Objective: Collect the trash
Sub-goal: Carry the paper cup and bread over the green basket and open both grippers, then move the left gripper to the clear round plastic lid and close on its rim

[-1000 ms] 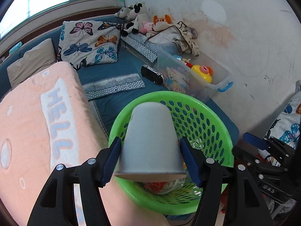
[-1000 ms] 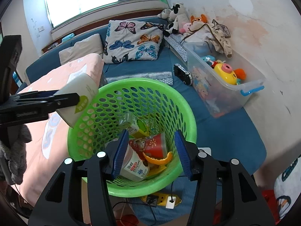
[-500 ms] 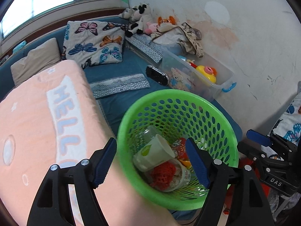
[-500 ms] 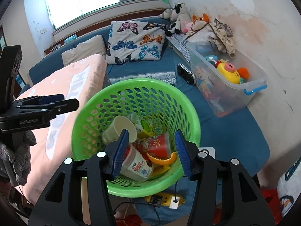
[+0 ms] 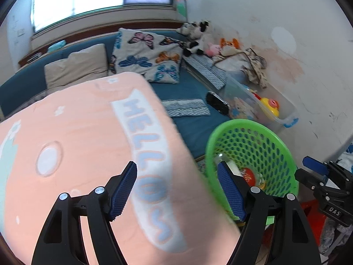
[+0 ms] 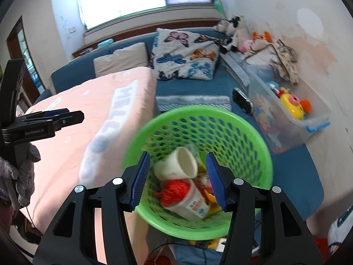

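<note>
Paper cup (image 6: 176, 164) on its side in green basket (image 6: 260, 145) — mouth facing right, both grippers spread, empty

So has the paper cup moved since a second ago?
Yes. The cup has left the left tongs and now lies inside the green basket.

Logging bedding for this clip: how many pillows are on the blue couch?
2: a plain beige pillow at the left of the backrest, and a butterfly-print pillow to its right. Others may hide behind the pink blanket.

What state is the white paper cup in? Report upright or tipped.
Tipped: the white paper cup lies on its side atop trash inside the green plastic basket, mouth facing sideways.
</note>
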`<action>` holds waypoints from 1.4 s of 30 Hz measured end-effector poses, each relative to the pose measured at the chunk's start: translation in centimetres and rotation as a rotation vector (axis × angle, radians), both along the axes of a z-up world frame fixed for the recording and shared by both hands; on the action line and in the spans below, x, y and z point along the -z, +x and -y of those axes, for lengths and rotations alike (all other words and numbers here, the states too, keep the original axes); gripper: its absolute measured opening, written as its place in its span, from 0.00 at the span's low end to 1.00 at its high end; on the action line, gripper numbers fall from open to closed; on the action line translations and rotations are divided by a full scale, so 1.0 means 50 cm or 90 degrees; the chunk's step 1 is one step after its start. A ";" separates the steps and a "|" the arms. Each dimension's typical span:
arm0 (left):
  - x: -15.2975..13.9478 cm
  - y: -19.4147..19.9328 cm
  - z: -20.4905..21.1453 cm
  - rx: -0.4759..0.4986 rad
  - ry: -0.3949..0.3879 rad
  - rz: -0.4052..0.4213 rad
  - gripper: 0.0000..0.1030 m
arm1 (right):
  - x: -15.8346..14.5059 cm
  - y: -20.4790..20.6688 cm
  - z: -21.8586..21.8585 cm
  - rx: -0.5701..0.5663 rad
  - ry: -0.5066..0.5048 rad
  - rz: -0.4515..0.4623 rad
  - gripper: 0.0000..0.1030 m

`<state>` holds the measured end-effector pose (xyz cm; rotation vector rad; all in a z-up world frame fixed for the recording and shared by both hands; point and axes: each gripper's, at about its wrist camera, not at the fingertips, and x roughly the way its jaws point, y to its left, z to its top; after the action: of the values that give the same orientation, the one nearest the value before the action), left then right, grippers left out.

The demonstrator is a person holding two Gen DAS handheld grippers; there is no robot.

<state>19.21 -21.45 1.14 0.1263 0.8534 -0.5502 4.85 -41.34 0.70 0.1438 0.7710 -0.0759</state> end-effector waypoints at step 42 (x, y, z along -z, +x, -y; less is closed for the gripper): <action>0.143 0.276 -0.488 -0.280 0.001 -0.072 0.37 | 0.057 0.244 -0.395 -0.218 0.008 -0.053 0.52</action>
<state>33.02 2.95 -6.02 -0.0917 0.9580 -0.1451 17.07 -21.60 -2.12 0.0186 0.8696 0.2483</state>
